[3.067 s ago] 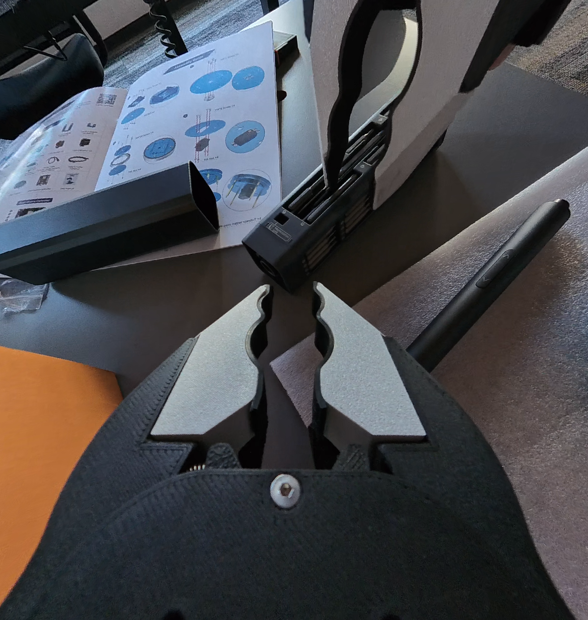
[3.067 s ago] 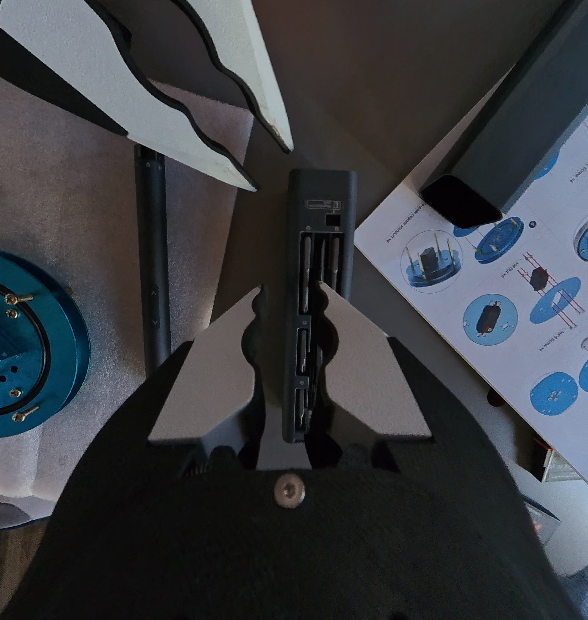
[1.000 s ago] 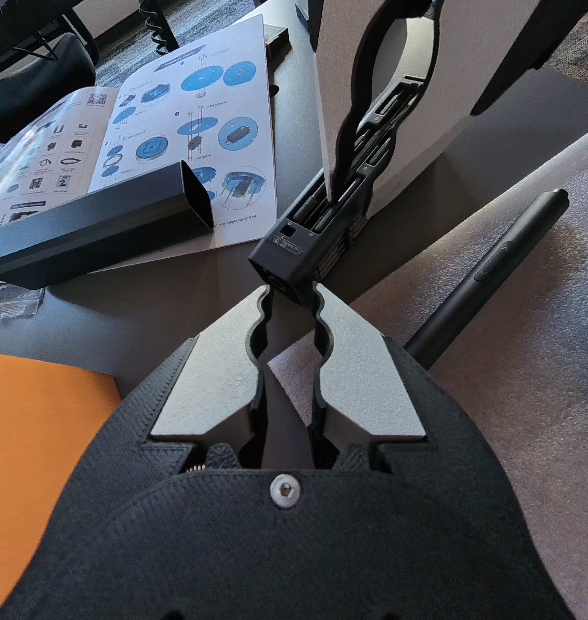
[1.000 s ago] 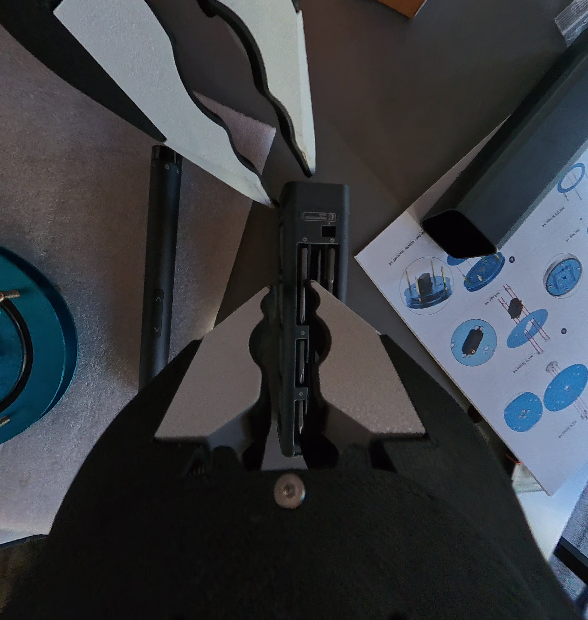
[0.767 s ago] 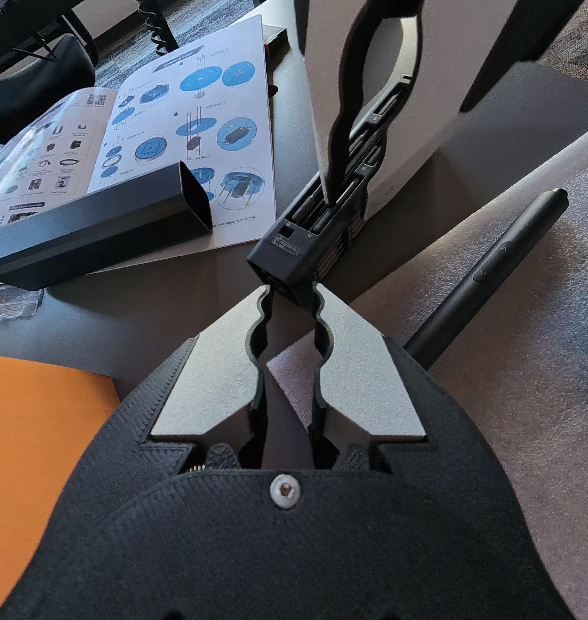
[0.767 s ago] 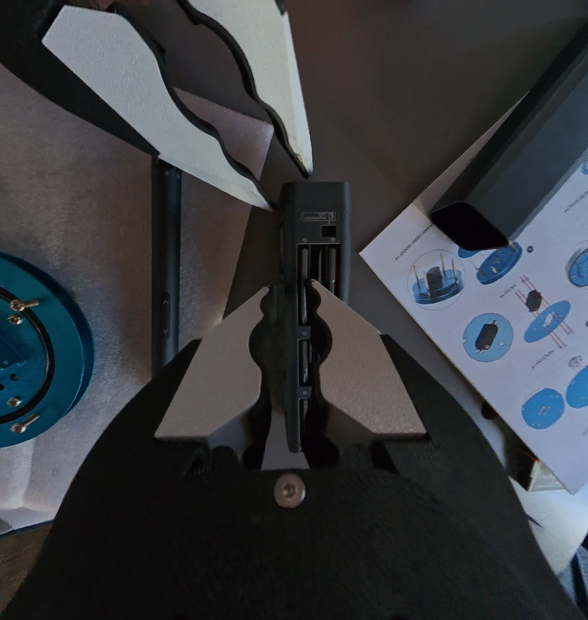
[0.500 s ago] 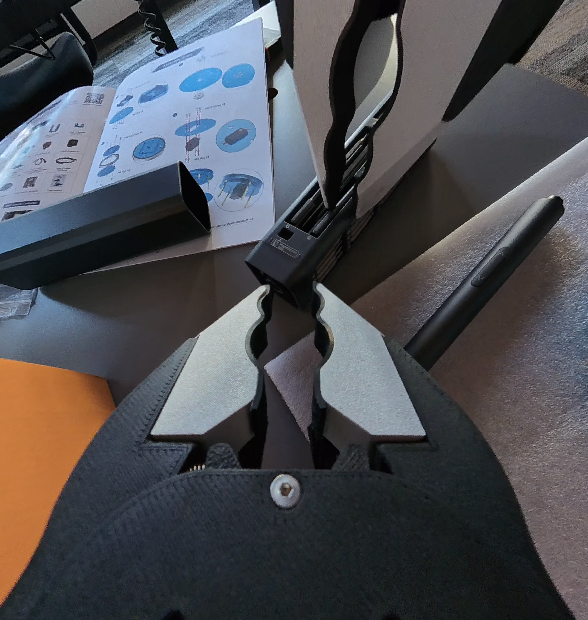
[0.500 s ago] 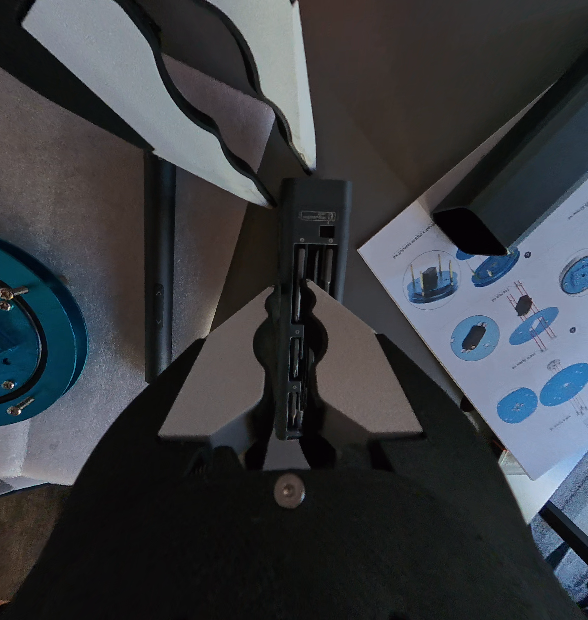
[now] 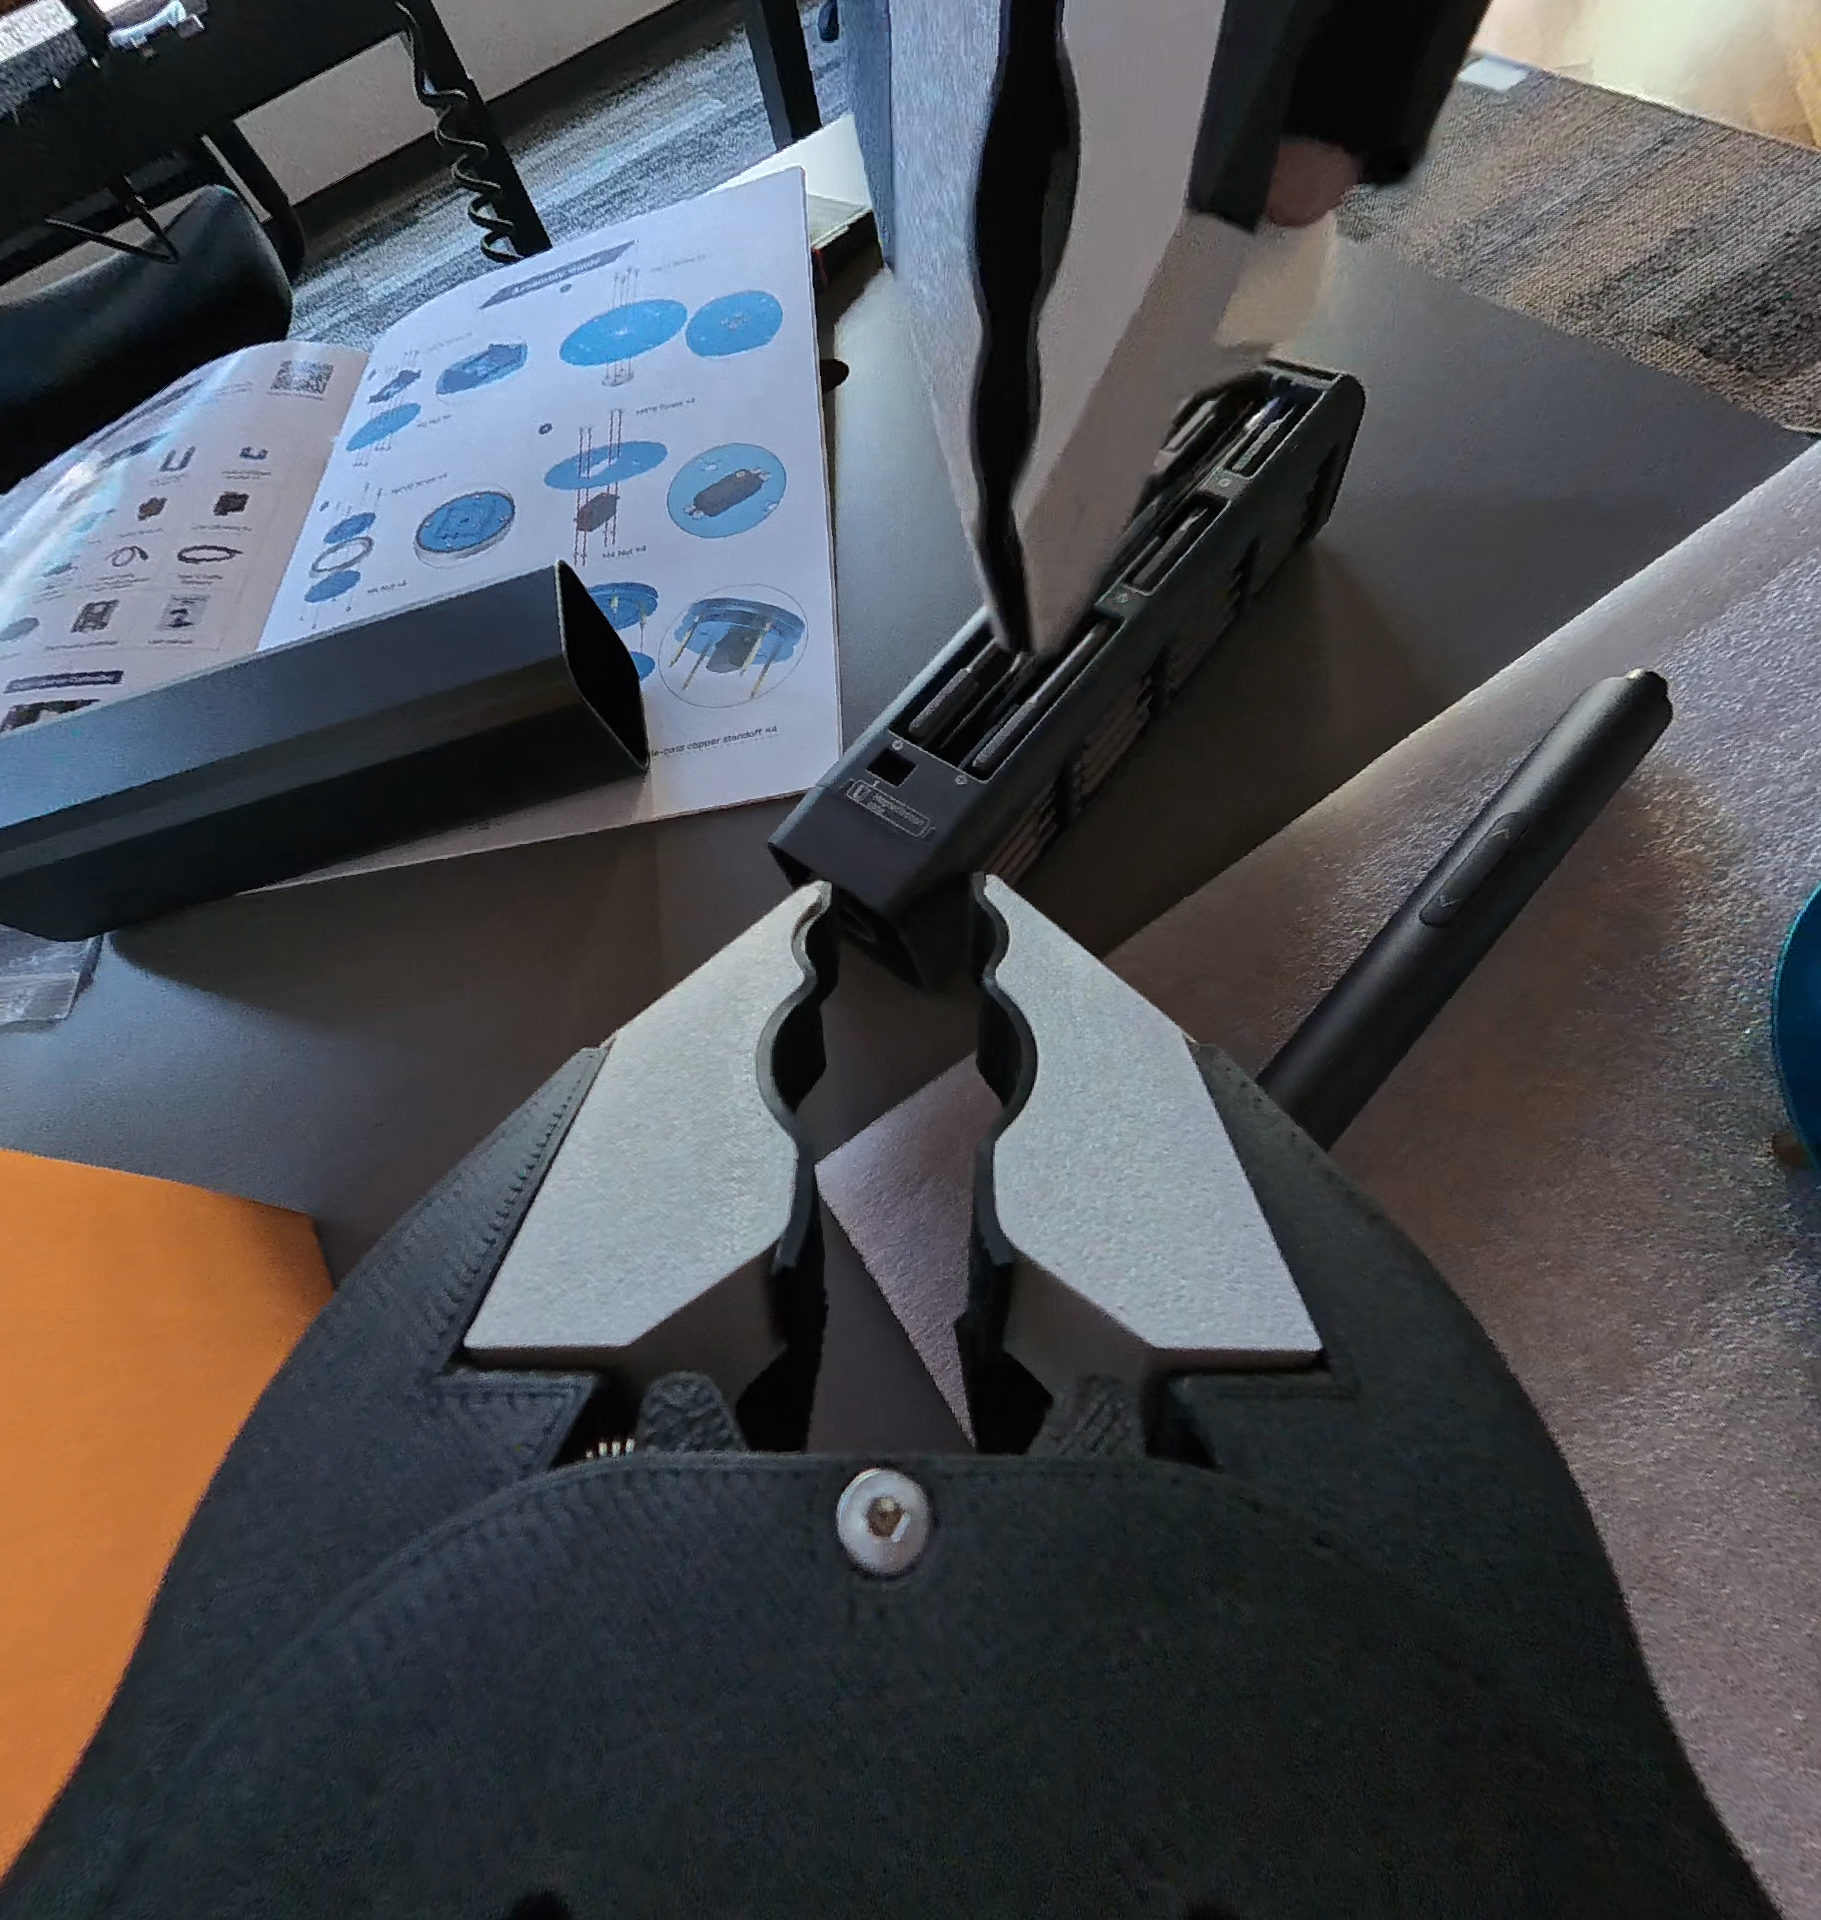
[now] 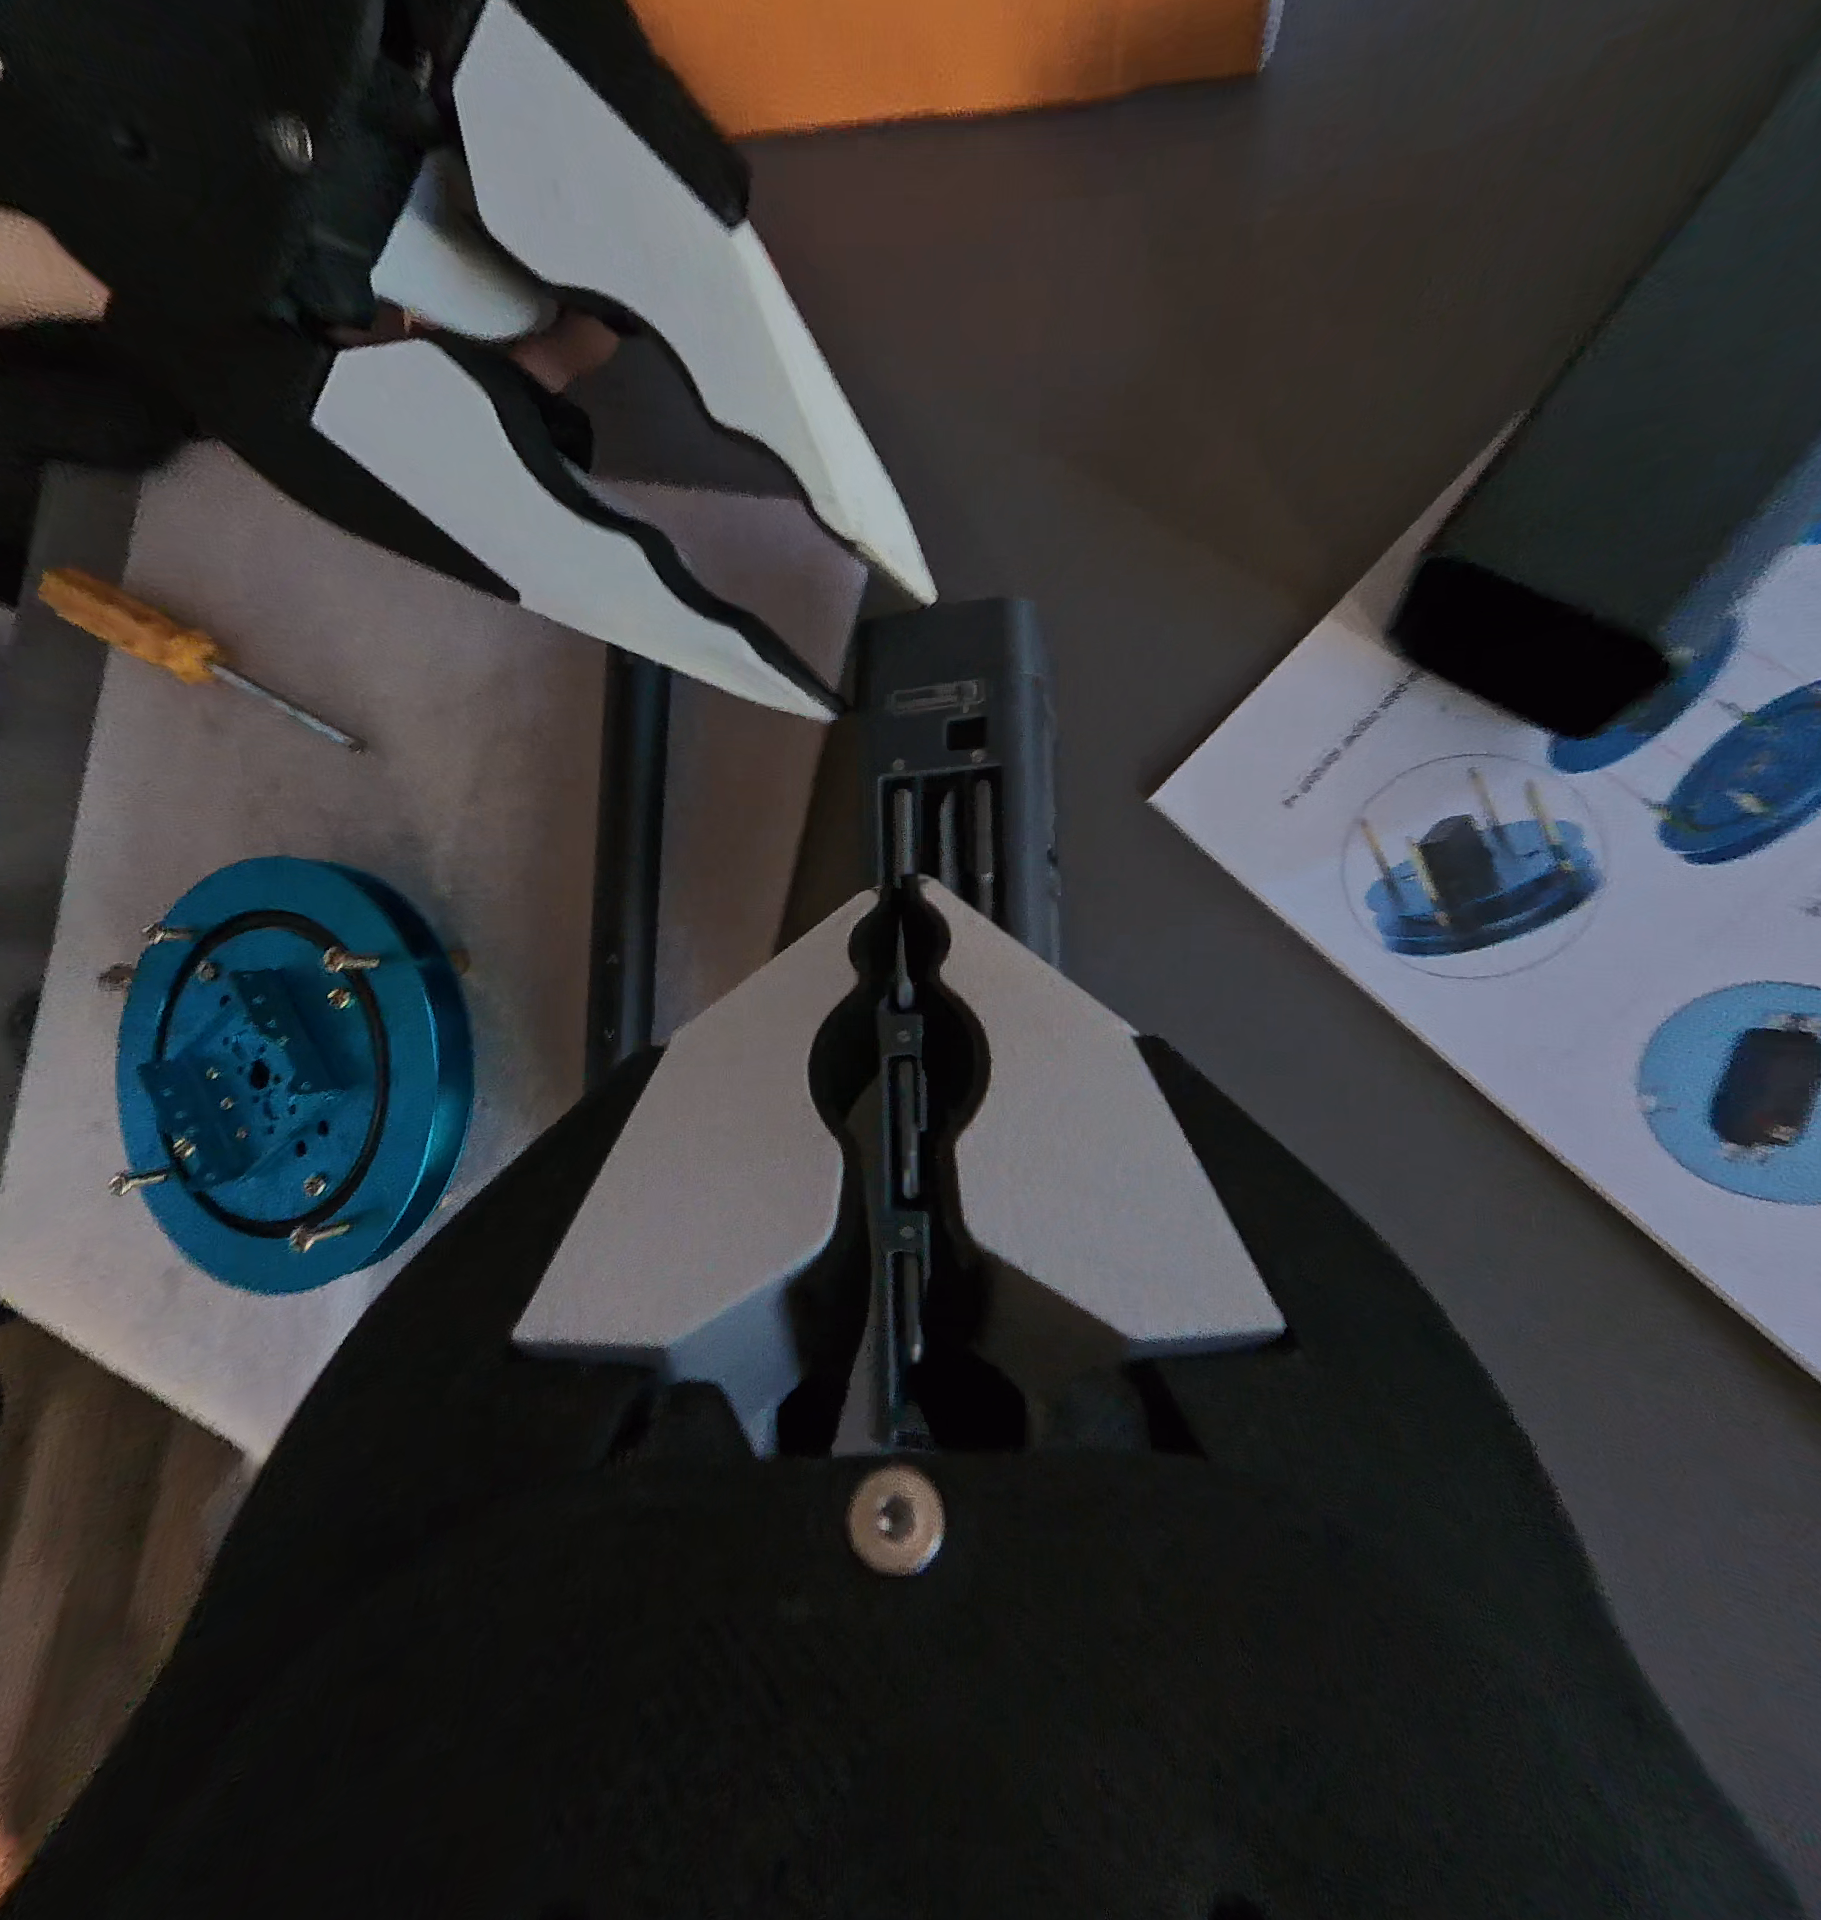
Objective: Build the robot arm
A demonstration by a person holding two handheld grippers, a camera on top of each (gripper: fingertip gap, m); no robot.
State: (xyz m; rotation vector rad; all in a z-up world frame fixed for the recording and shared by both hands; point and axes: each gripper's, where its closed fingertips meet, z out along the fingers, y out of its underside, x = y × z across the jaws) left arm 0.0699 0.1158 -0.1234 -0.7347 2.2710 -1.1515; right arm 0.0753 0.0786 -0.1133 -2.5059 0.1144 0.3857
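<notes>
My right tool (image 10: 901,883) pinches one slim bit above the long black bit rack (image 10: 953,748), whose axis runs straight ahead. My left tool (image 9: 901,909) gapes empty at its near end.

**Left claw at the end of the bit holder**

The left claw (image 9: 901,914) stands parted, its tips flanking the near end of the black bit holder (image 9: 1072,707) on the bench (image 9: 386,997). The right claw (image 9: 1010,582) (blurred) dips into its slots. A black pen-shaped driver (image 9: 1457,894) lies right.
</notes>
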